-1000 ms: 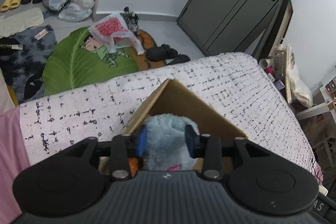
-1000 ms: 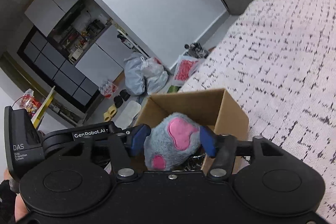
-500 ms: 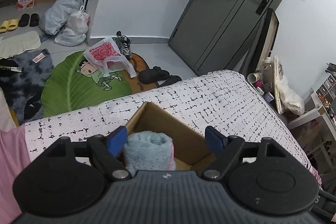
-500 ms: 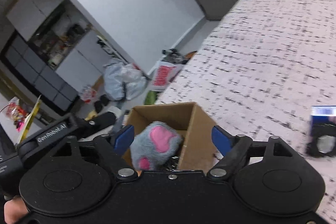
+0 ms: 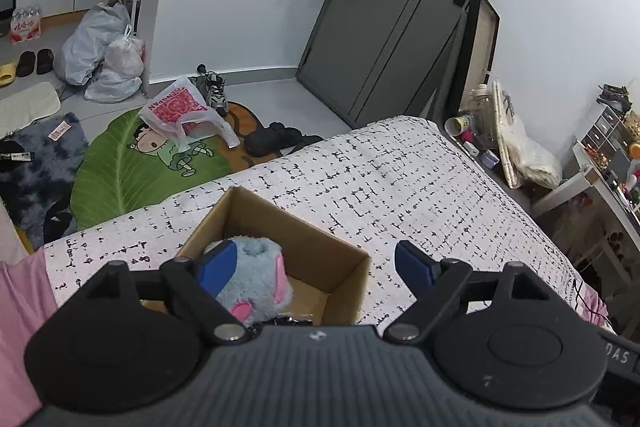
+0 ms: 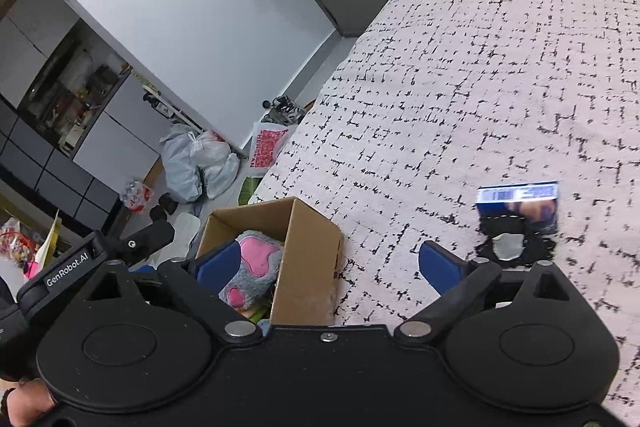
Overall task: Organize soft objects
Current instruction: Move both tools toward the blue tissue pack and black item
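A blue-grey plush toy (image 5: pixel 256 277) with pink patches lies inside an open cardboard box (image 5: pixel 320 239) on the white black-flecked bed cover (image 5: pixel 420 187). My left gripper (image 5: pixel 316 267) is open and empty, raised above the box. In the right wrist view the same plush (image 6: pixel 254 269) sits in the box (image 6: pixel 310 255). My right gripper (image 6: pixel 328 265) is open and empty above the box's right side. A blue packet with a black item (image 6: pixel 518 219) lies on the cover (image 6: pixel 480 87) to the right.
The bed edge drops to a floor with a green leaf rug (image 5: pixel 132 171), a red-and-white bag (image 5: pixel 180 109), shoes (image 5: pixel 276 141) and grey bags (image 5: pixel 100 51). A grey door (image 5: pixel 384 27) stands behind. Clutter and a desk (image 5: pixel 580 187) are at the right.
Both grippers have opened and let go of the plush, which now rests in the box. Both have pulled up and back; the right one has swung right, bringing the blue packet into view.
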`<state>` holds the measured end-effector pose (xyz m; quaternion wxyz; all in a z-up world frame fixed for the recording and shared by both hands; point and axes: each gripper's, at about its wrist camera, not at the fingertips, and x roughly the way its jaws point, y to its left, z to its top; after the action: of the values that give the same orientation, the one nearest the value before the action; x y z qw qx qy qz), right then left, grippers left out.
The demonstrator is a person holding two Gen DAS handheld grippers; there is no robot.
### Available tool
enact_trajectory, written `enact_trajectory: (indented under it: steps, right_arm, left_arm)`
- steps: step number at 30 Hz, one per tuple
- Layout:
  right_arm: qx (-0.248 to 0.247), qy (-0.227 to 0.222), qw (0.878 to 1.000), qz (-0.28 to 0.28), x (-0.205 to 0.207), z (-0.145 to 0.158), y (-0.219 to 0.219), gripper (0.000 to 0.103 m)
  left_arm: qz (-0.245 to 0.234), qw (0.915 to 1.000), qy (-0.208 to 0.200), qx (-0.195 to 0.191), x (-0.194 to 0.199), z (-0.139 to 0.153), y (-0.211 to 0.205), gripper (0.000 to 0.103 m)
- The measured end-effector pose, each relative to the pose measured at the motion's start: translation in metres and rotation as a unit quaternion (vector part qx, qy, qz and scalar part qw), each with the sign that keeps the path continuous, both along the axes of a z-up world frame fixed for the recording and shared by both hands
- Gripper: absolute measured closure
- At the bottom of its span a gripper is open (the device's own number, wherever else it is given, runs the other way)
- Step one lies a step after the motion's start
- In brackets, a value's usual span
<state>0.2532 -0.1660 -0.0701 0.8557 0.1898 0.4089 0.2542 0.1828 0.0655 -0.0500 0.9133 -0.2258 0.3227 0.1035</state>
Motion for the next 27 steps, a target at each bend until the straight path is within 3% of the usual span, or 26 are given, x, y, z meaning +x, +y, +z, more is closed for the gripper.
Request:
enact_trajectory:
  steps: [5, 27]
  right_arm:
    - [0.008, -0.001, 1.0, -0.003, 0.0, 0.007, -0.011, 0.001]
    - [0.006, -0.021, 0.999, -0.032, 0.0, 0.027, -0.087, 0.0]
  left_arm:
    - [-0.002, 1.0, 0.002, 0.006, 0.0, 0.004, -0.012, 0.016]
    - [-0.055, 0.9969, 0.021, 0.052, 0.013, 0.009, -0.109, 0.011]
